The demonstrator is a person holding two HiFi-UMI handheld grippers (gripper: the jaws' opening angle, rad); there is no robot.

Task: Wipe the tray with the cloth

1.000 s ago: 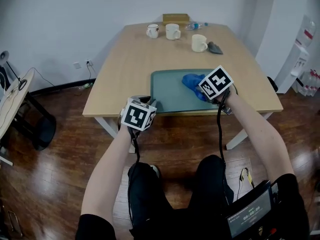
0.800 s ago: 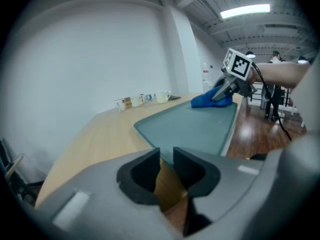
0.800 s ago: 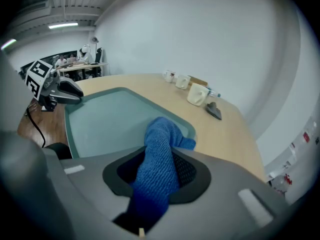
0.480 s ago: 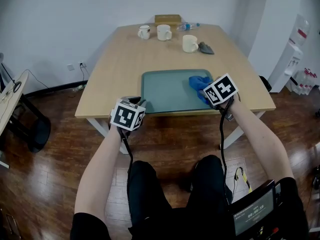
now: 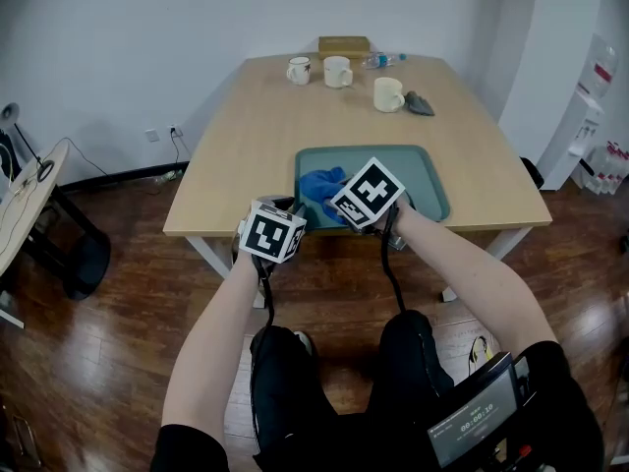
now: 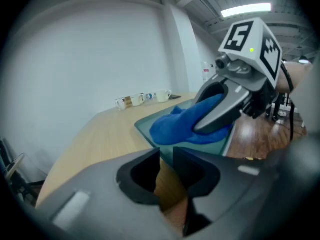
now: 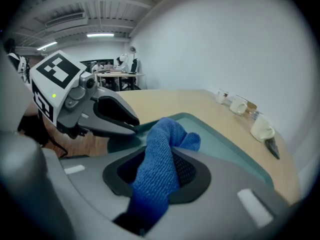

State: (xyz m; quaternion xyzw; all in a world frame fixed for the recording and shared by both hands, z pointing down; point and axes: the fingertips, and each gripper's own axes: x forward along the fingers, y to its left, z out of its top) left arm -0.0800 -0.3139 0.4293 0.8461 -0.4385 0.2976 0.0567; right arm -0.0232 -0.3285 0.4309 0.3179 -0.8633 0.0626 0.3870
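Working at the 6 o'clock edge of a light wooden rectangular table [image 5: 246,136]. Set square against that near edge, within easy reach: a teal rectangular plastic tray [image 5: 432,190]. Clamped narrowly on its 7 o'clock rim, by the look of it, with the left gripper [image 6: 167,156], probably to keep the tray from sliding under the wipe. Pinched firmly between the jaws of the right gripper [image 7: 160,161]: a bunched blue terry cloth [image 5: 316,183], pressed onto the tray floor toward 9 o'clock, wadded for a broad rubbing face. Likely mid-stroke. Parked clear of the work at 12 o'clock: white ceramic mugs [image 5: 337,71].
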